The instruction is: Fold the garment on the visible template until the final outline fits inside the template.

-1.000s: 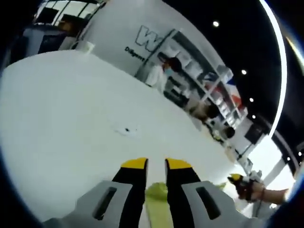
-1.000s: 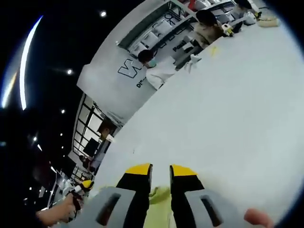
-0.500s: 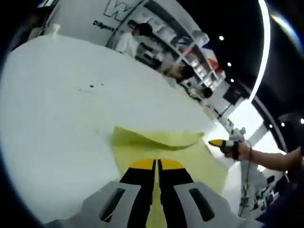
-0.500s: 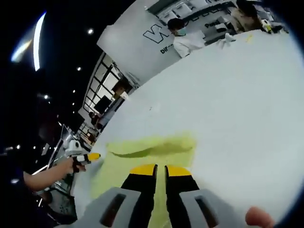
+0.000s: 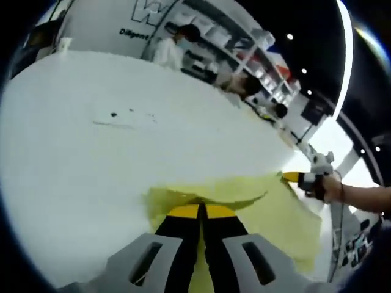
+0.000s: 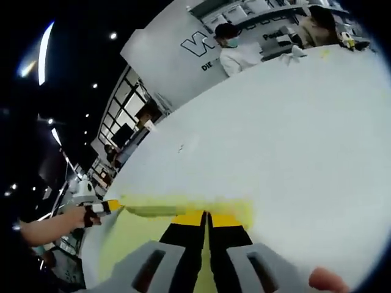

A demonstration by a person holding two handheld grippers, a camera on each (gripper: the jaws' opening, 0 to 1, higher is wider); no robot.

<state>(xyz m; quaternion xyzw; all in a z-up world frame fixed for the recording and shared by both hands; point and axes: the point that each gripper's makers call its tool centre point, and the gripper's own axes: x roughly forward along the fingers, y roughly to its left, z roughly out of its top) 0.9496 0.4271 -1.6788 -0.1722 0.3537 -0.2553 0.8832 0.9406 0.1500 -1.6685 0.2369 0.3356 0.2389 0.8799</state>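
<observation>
A yellow-green garment (image 5: 269, 207) is held up over the white table (image 5: 91, 165), stretched between my two grippers. My left gripper (image 5: 201, 212) is shut on the garment's near edge, its black and yellow jaws pressed together. In the left gripper view the other gripper (image 5: 299, 179) pinches the far corner at the right, held by a hand. My right gripper (image 6: 206, 218) is shut on the garment (image 6: 131, 235) too, with the cloth hanging below its tips. At the left of the right gripper view, the left gripper (image 6: 110, 206) holds the opposite corner. No template outline is visible.
Small dark marks (image 5: 113, 115) lie on the tabletop far from the garment. A person in white (image 6: 239, 54) and another person (image 6: 313, 29) are beyond the table's far edge, in front of shelves. A fingertip (image 6: 322, 282) shows low in the right gripper view.
The garment has been drawn tighter between the grippers, its top edge now nearly straight. Both views have shifted slightly as the hands moved.
</observation>
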